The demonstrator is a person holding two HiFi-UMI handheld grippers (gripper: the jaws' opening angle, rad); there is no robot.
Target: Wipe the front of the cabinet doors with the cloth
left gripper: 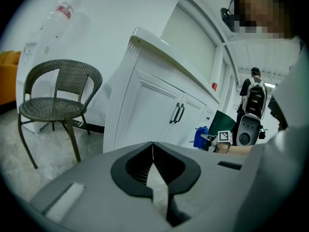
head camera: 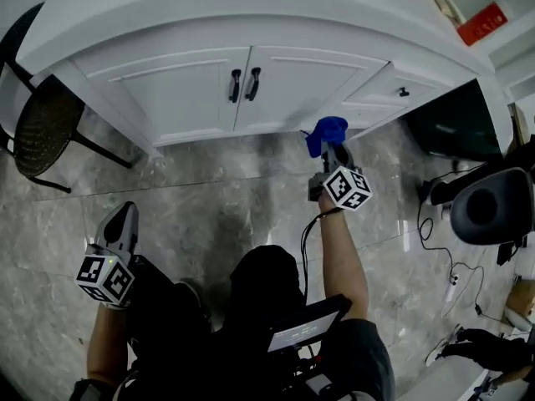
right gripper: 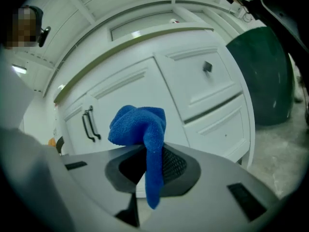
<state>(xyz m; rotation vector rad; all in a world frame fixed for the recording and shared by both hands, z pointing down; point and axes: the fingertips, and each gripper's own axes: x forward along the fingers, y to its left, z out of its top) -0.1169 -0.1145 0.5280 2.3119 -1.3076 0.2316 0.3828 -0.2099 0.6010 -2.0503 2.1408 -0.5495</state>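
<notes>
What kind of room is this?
Likely an indoor demo or lab space, not a lived-in home: a white cabinet on marble-look floor, a wicker chair beside it, and loose cables with equipment on the right.

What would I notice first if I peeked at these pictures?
Probably the bright blue cloth, pinched in the fingers of the right gripper close in front of the white cabinet doors. Next, the two black handles side by side where the doors meet. The left gripper is shut and empty, low over the marble floor, with a wicker chair off to the left.
</notes>
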